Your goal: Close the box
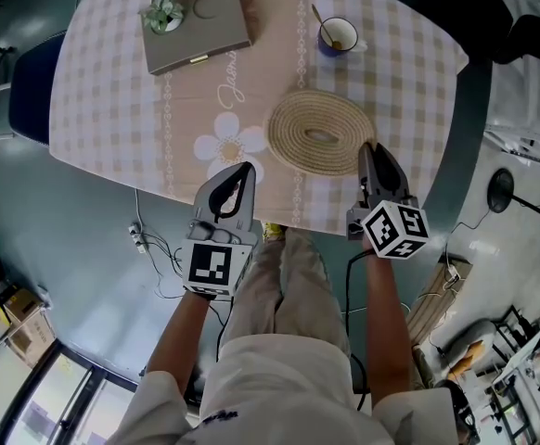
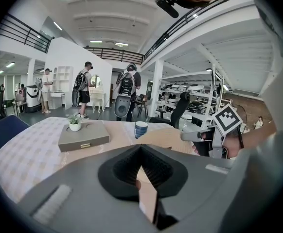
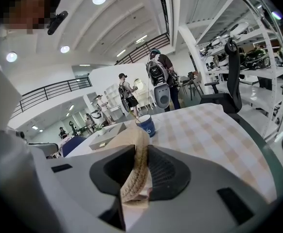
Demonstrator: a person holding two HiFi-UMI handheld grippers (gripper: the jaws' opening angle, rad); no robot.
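We see the box [image 1: 196, 28] at about 11 o'clock on the checked table [image 1: 103, 91], well apart from both claws. It is grey and flat, its lid is down, and a brass-coloured clasp [image 1: 199, 60] shows on its near edge. With the lid shut we cannot tell what is inside. On the lid, toward its 10 o'clock corner, stands a small white pot [image 2: 75, 126] holding a green plant [image 1: 163, 12].

At 1 o'clock on the table is a blue mug [image 1: 337, 35]. A spoon [image 1: 318, 17] stands in it with the handle leaning out toward 11 o'clock. Something brownish lies at the bottom, and we cannot say what it is.

Near the middle of the table, closer to us, a round woven mat [image 1: 318, 130] lies flat on the cloth with nothing on it.

Our right gripper [image 1: 370, 151] meets the mat at its 4 o'clock edge. In the right gripper view the coiled rim runs straight between the jaws and touches the pad on each side, so this claw is grasping the mat's edge.

Our left gripper [image 1: 245, 170] is at the table's near edge, at about 7 o'clock from the mat and apart from it. Its jaws are clenched with the tips meeting, and they hold nothing.
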